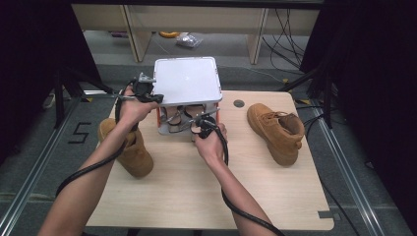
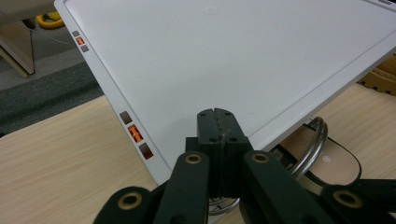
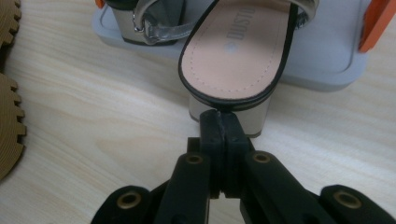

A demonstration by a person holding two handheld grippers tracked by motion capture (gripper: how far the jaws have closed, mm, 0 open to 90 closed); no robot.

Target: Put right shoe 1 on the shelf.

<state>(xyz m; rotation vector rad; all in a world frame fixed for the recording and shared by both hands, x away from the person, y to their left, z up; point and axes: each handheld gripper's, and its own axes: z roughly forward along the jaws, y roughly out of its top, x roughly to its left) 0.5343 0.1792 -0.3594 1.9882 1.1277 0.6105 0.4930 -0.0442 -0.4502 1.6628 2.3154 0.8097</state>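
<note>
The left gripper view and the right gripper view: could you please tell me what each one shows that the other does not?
Left gripper view: the box's white lid with small orange marks along its edge, and a metal ring.

Right gripper view: the sandal's printed insole with its block heel, the box's grey base and a boot's toothed sole.

Both: a sandal, the wooden table, and shut black jaws.

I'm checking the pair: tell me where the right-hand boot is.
In the high view the boot lies on the table's right side, apart from the white box and to the right of the right gripper.
</note>
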